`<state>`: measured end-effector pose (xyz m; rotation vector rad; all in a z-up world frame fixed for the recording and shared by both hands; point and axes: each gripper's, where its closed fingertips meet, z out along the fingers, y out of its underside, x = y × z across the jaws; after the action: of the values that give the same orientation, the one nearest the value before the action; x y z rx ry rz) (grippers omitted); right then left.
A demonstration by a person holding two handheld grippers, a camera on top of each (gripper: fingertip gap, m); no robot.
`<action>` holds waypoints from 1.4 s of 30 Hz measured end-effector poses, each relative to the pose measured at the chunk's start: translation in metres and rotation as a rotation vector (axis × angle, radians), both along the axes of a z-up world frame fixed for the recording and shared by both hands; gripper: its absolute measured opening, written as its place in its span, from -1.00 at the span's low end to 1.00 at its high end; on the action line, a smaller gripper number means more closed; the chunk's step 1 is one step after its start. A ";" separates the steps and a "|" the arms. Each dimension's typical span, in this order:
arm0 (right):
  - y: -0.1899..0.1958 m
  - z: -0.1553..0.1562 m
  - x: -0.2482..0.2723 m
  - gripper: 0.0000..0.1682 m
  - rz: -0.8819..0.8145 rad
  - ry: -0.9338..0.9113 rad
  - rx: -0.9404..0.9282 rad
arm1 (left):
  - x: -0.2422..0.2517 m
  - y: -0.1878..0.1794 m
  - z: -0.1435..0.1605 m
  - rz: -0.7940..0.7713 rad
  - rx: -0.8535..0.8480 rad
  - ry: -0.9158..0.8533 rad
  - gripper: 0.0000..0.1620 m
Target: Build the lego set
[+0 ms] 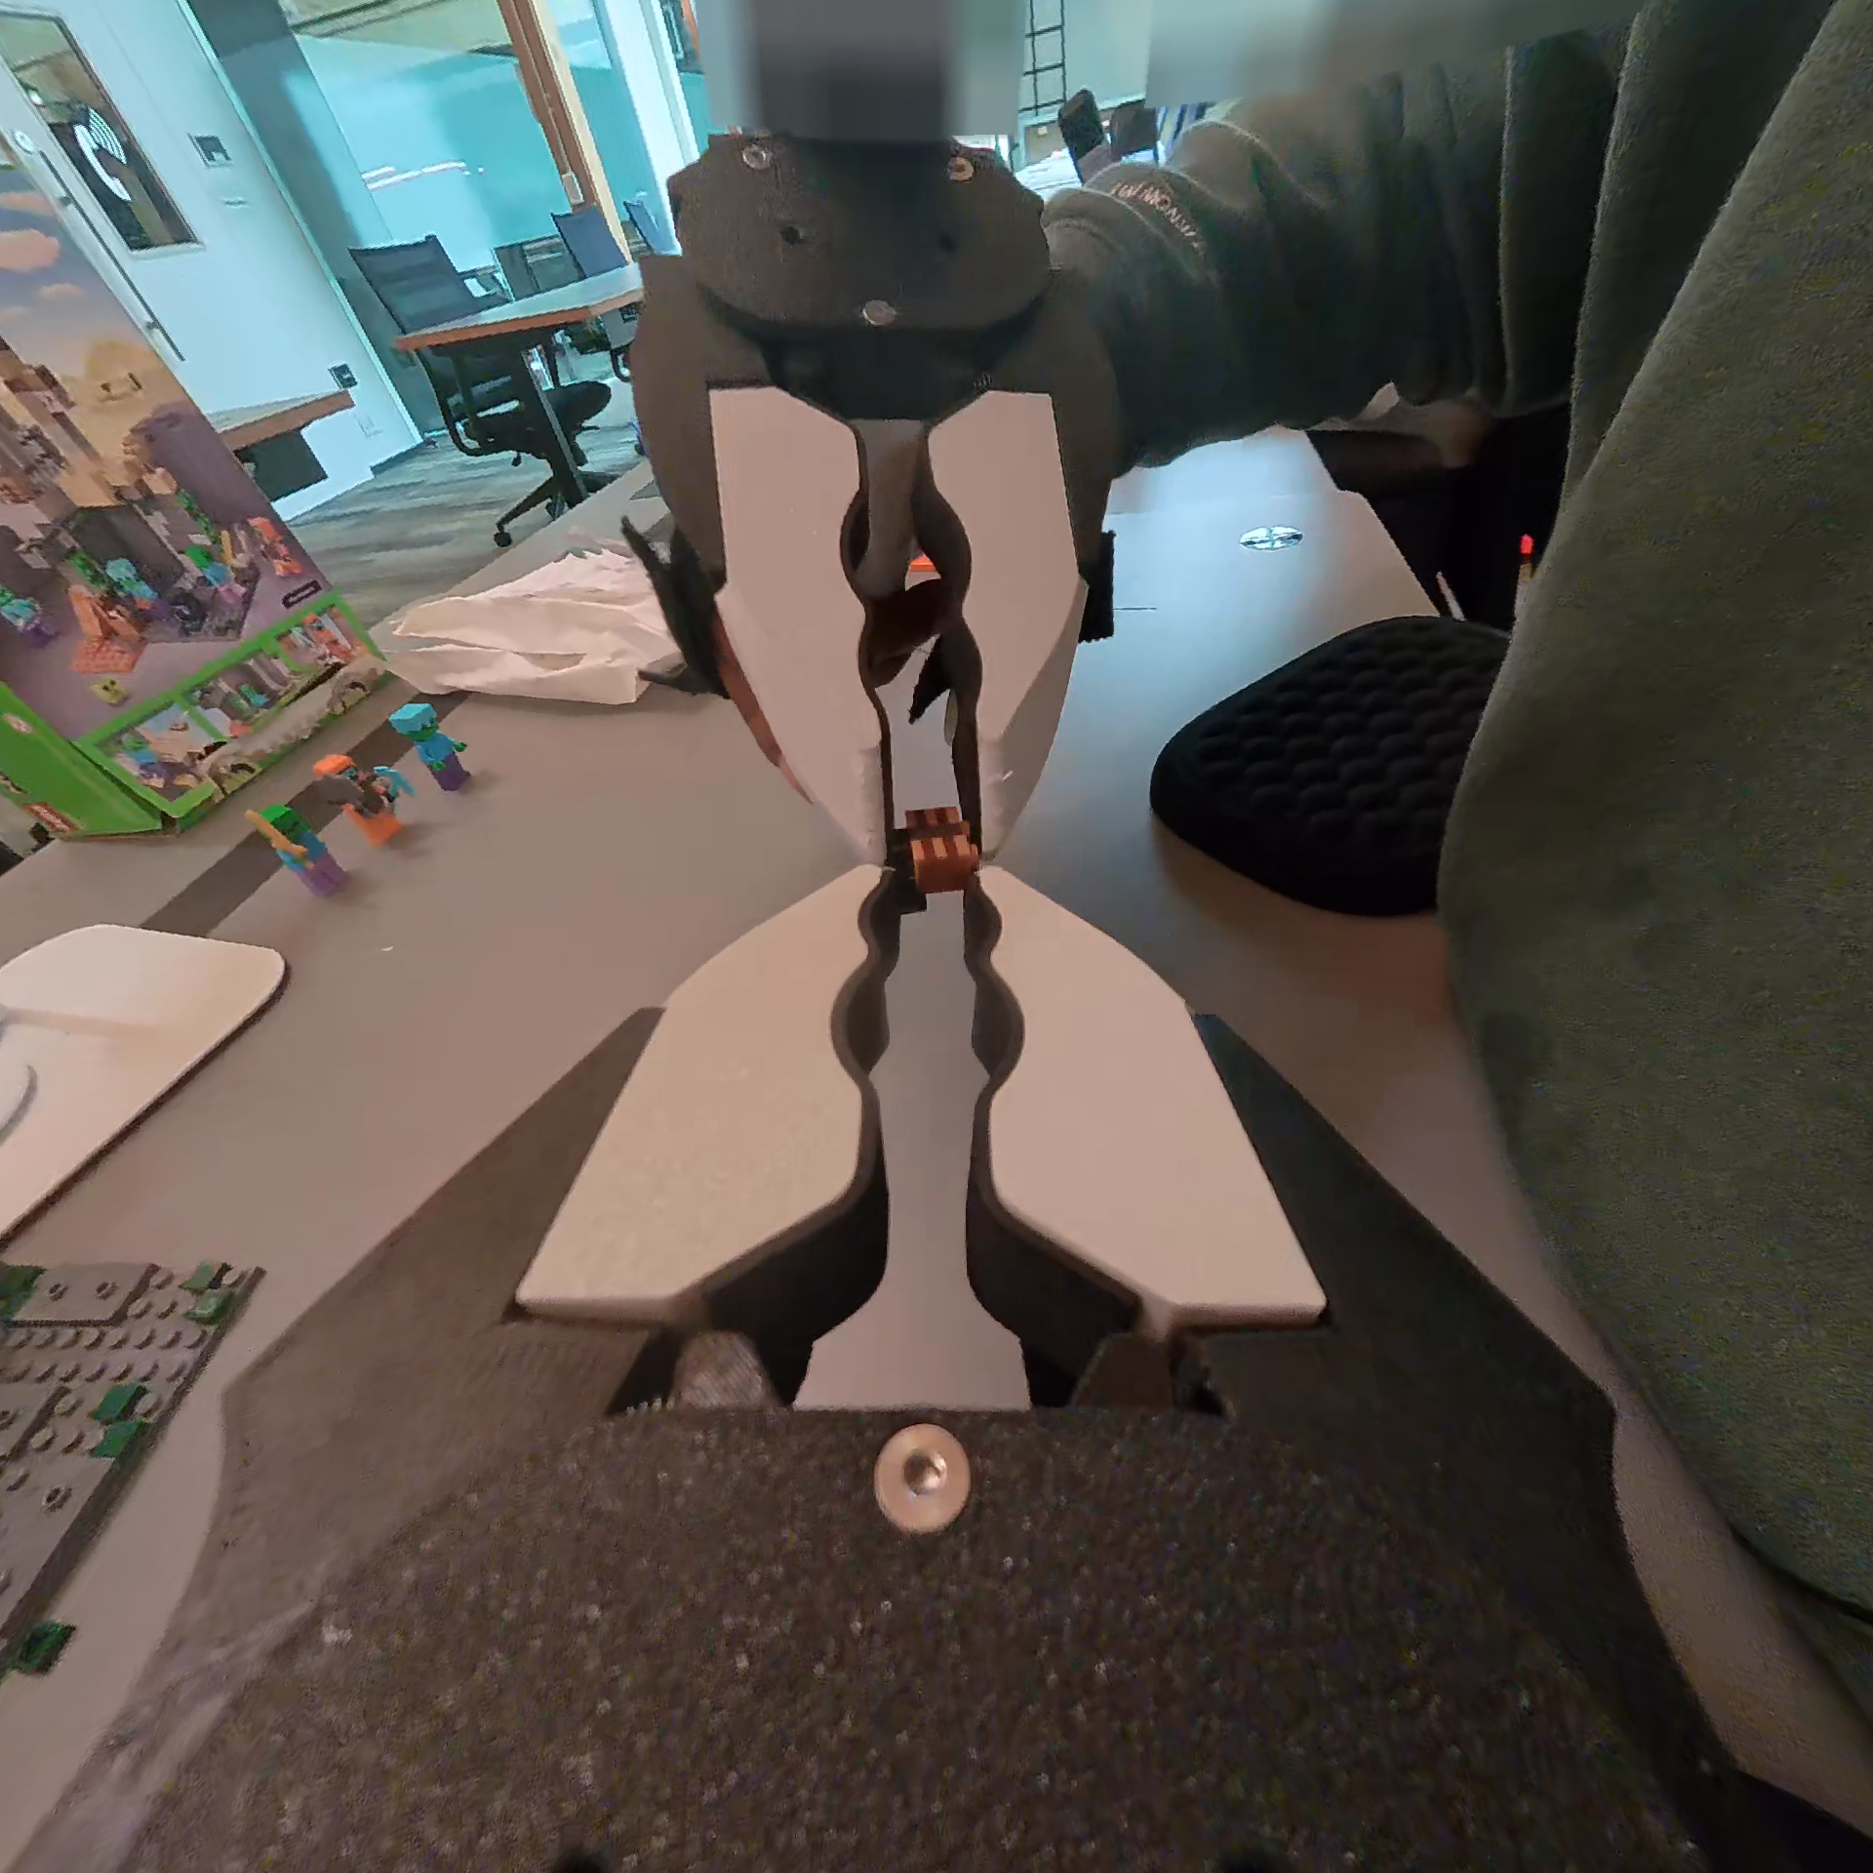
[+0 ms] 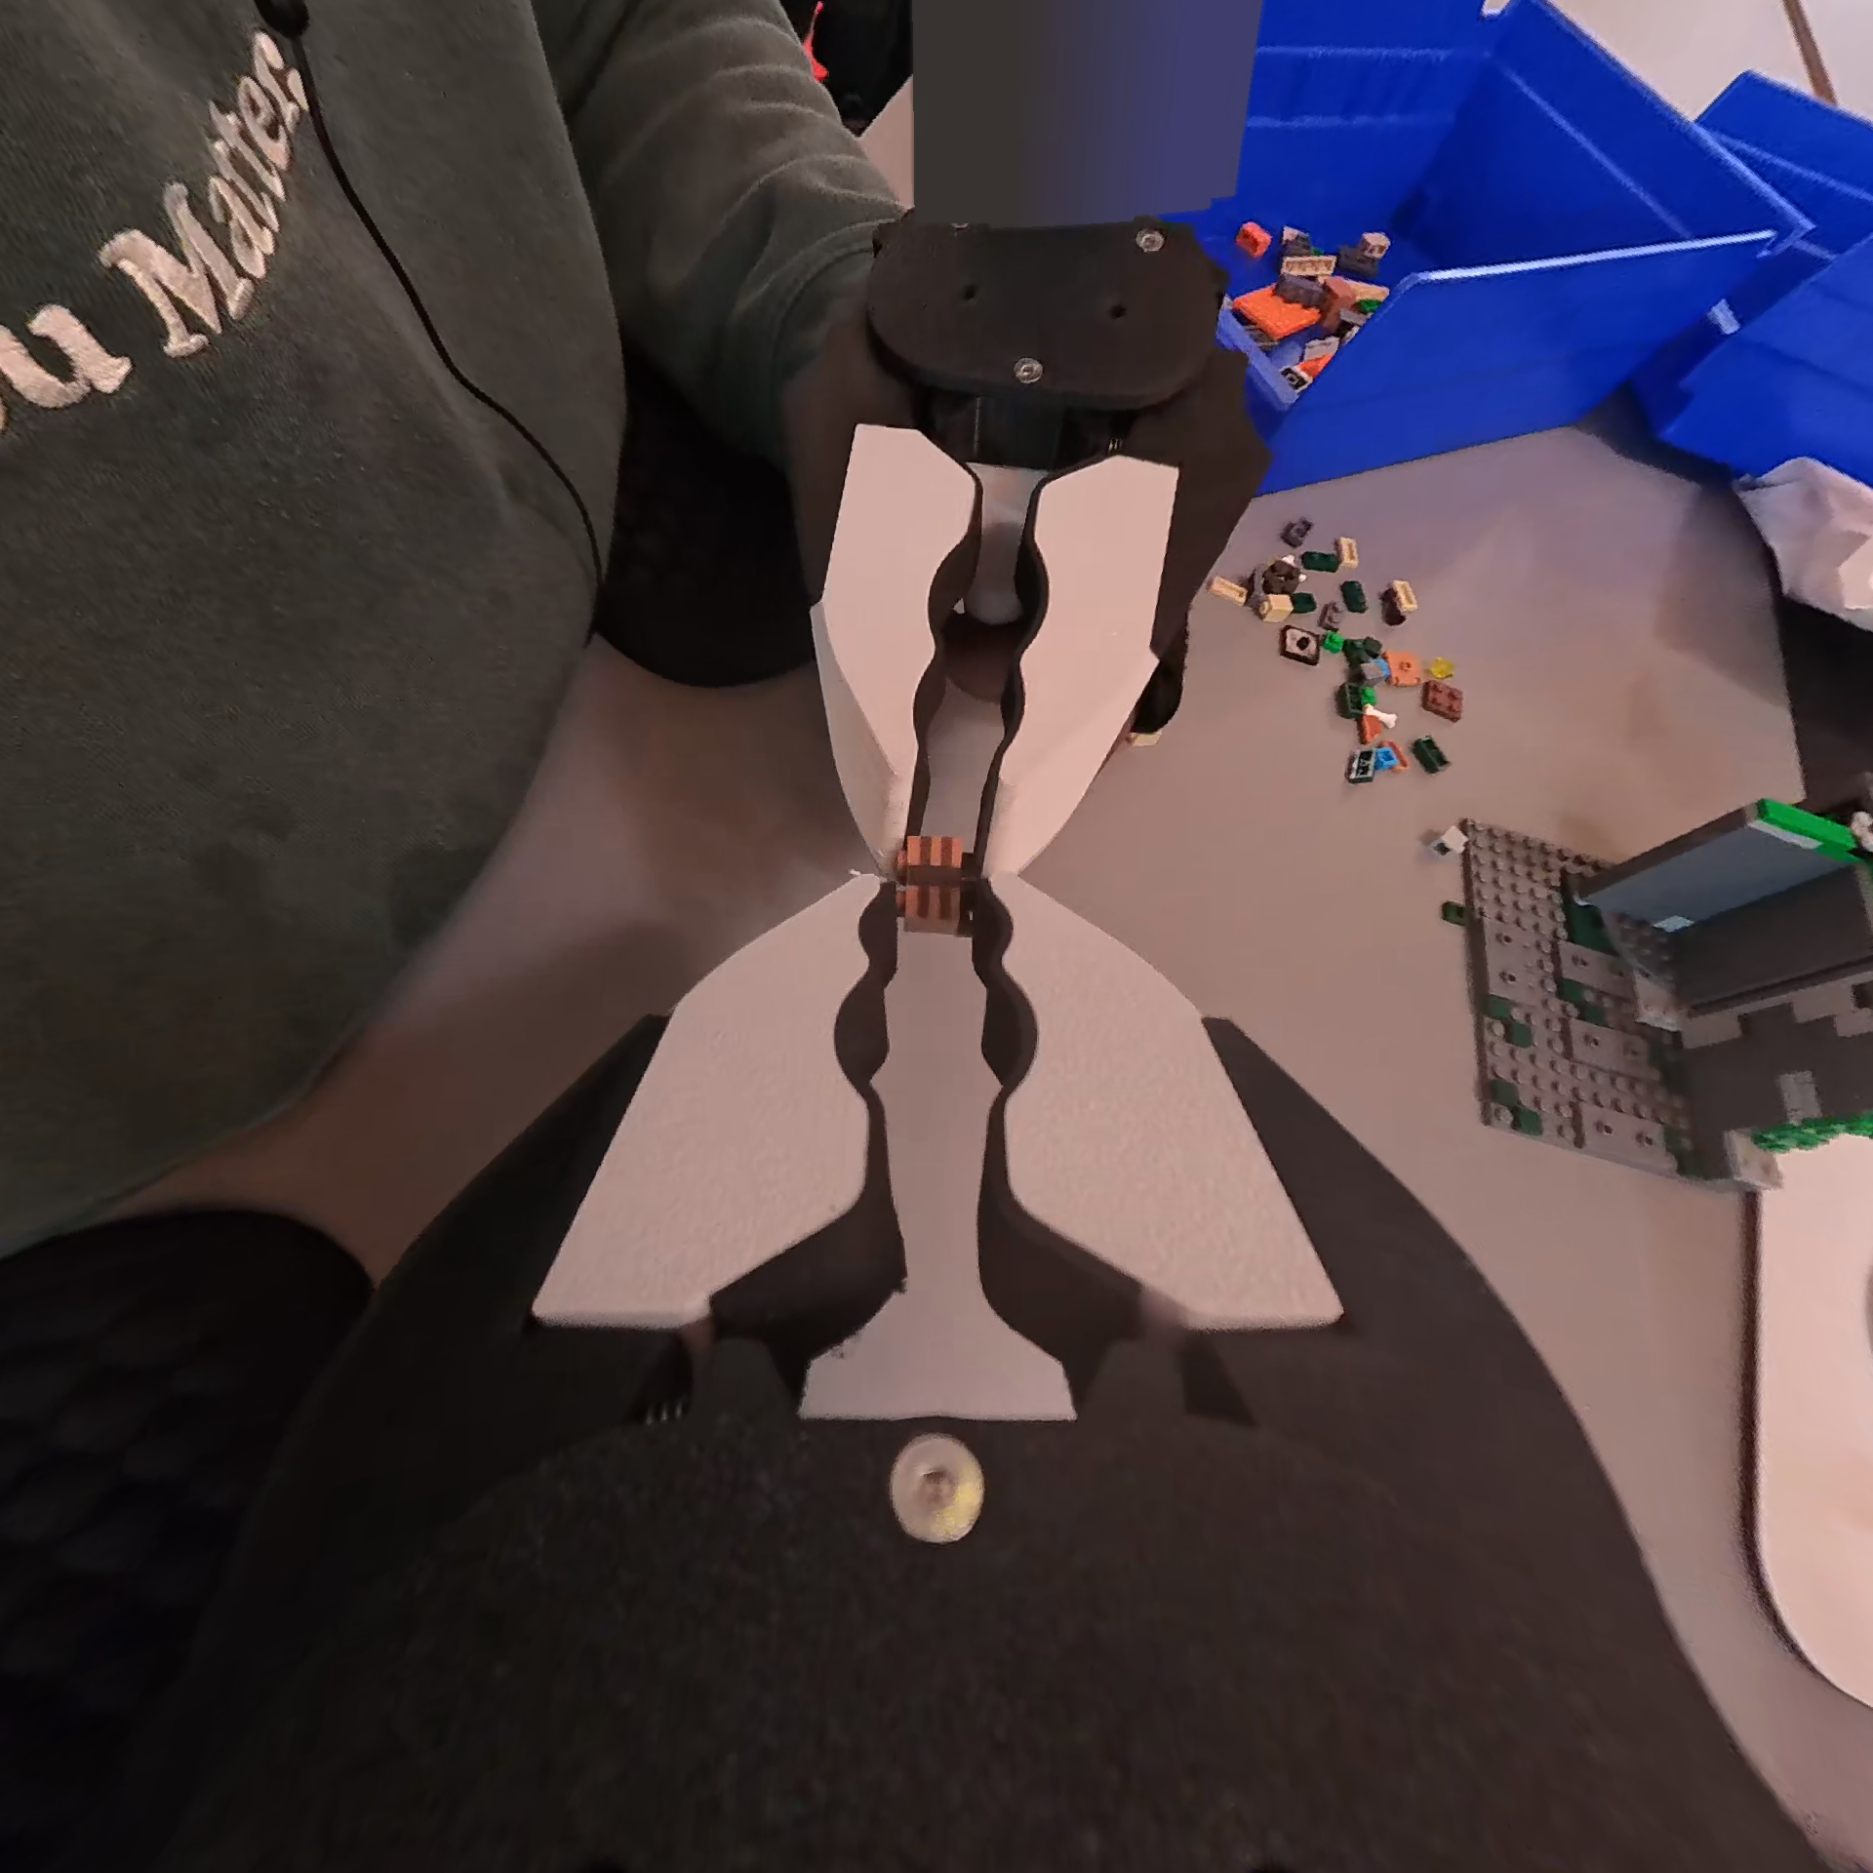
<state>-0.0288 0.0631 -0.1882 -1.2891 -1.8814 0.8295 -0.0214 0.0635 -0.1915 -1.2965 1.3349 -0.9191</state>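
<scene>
My two grippers meet tip to tip above the grey table. In the left wrist view my left gripper point(image 1: 929, 880) is shut on a small brown-and-orange striped brick point(image 1: 938, 853), with the right gripper point(image 1: 932, 826) facing it from beyond. In the right wrist view my right gripper point(image 2: 932, 912) is shut on a striped brick point(image 2: 930, 909), which is pressed against a matching striped brick point(image 2: 930, 856) held by the left gripper point(image 2: 932, 851). The grey baseplate with a part-built green and grey structure point(image 2: 1622, 1024) lies to the right.
Loose bricks point(image 2: 1358, 649) lie on the table and blue bins point(image 2: 1500, 284) hold more. The set's box point(image 1: 152, 568), three minifigures point(image 1: 365, 801), a baseplate corner point(image 1: 91, 1419), a white pad point(image 1: 111, 1024) and a black wrist rest point(image 1: 1328, 760) surround me. A person's green sweatshirt point(image 2: 253, 507) is close by. The tips of both grippers are at nearly the same place.
</scene>
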 end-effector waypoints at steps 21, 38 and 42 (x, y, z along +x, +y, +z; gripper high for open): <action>-0.018 -0.024 0.010 -0.83 -0.032 -0.094 -1.000 | 0.009 -0.015 -0.016 -0.004 0.403 0.125 -0.88; 0.066 -0.045 0.041 -0.78 -0.398 -0.075 -0.323 | -0.030 0.066 -0.076 0.374 -0.328 0.310 -0.91; 0.078 -0.063 0.040 -0.78 -0.380 -0.161 -0.144 | -0.036 0.073 -0.092 0.424 -0.350 0.383 -0.91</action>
<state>0.0108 0.1407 -0.2511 -1.7794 -1.6393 0.6840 -0.0570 0.1366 -0.2832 -2.0137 1.1358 -0.6400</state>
